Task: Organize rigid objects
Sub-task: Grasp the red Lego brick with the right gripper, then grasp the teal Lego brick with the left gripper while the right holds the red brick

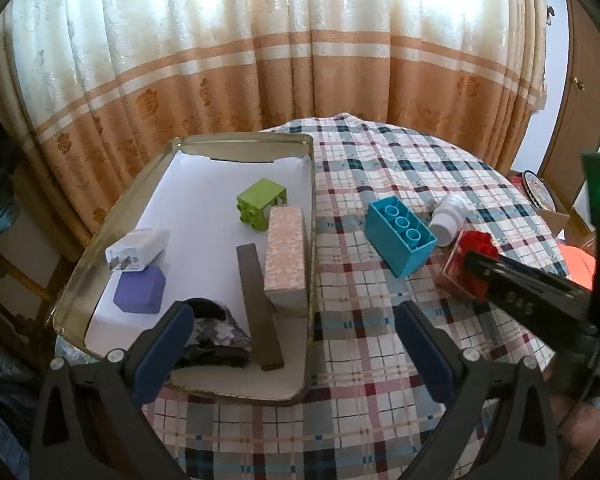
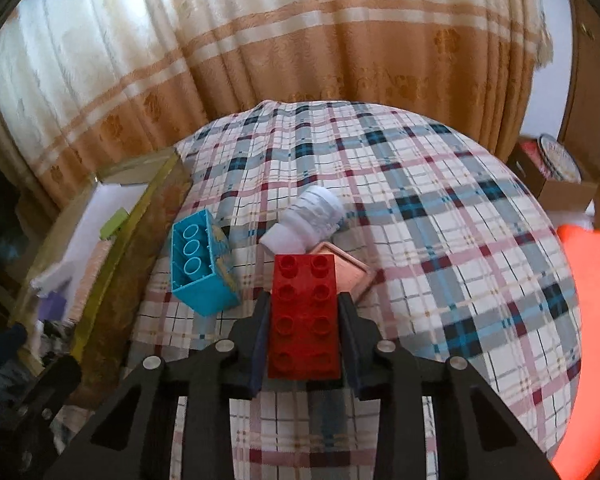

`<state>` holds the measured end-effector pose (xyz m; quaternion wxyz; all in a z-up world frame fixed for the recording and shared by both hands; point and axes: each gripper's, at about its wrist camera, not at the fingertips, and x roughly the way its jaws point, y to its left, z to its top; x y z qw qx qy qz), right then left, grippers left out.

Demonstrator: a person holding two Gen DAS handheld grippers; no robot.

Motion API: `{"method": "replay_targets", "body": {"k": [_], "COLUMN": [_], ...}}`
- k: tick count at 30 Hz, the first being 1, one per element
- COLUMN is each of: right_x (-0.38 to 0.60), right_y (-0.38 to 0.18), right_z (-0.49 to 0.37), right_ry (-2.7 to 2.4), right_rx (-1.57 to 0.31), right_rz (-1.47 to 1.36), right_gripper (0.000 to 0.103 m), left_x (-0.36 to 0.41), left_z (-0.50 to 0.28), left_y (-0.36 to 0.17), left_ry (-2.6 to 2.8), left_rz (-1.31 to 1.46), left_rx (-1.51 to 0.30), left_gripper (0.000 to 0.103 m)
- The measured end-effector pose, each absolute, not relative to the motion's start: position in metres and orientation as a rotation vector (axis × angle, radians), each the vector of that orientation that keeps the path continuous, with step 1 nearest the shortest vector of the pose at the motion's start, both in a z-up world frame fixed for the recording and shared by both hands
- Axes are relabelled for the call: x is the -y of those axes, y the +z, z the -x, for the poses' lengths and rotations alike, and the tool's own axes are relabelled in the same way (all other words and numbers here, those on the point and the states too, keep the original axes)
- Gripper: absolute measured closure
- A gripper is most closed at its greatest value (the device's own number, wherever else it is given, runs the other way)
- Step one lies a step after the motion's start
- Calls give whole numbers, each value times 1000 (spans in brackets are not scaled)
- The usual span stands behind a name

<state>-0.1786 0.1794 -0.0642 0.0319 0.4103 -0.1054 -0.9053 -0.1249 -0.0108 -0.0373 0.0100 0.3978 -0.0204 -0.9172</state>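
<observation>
Between the fingers of my right gripper (image 2: 305, 312) sits a red building brick (image 2: 304, 320), studs up, with both pads against its long sides; the jaws stand narrow and closed on it. Under the brick's far end lies a flat pinkish square tin (image 2: 350, 270), partly hidden. Just beyond the brick a white plastic bottle (image 2: 308, 220) lies on its side, its neck toward me. To the left of my right gripper a blue building brick (image 2: 202, 258) rests on its side on the plaid tablecloth (image 2: 440, 240), hollow tubes showing.

My left gripper (image 1: 296, 344) hangs open, jaws wide apart and nothing between them, straddling the near right wall of the metal tray (image 1: 312, 216). Inside the tray, ahead of it, I note a green building brick (image 1: 262, 204), a tall pink patterned box (image 1: 286, 256) touching the right wall, a flat grey bar (image 1: 258, 304) beside that box, a white plug adapter (image 1: 138, 250) and a purple block (image 1: 140, 290) just near of it, and a dark floral bundle (image 1: 214, 334) close to my left finger (image 1: 162, 354). Whether the bundle touches that finger I cannot tell.
</observation>
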Motion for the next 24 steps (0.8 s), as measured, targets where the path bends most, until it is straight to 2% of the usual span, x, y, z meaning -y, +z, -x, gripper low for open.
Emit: {"method": "replay_targets", "body": {"k": [11, 17, 19, 24], "right_x": [-226, -237, -239, -242], "right_y": [-46, -49, -50, -51], "right_z": [147, 140, 138, 139], "right_ry": [-2947, -2970, -2968, -2961], "right_rx": [348, 373, 380, 389], "right_rz": [-1200, -1193, -1192, -1192], "right_gripper": [69, 69, 69, 69], "left_x": [-30, -57, -64, -77], "left_z": [153, 185, 195, 218], "left_y": [-28, -37, -43, -66], "left_ry": [-2934, -2935, -2918, -2861], "left_rz": [-1253, -1337, -1376, -1502], "left_rx": [117, 79, 68, 10], "left_gripper": [4, 5, 12, 17]}}
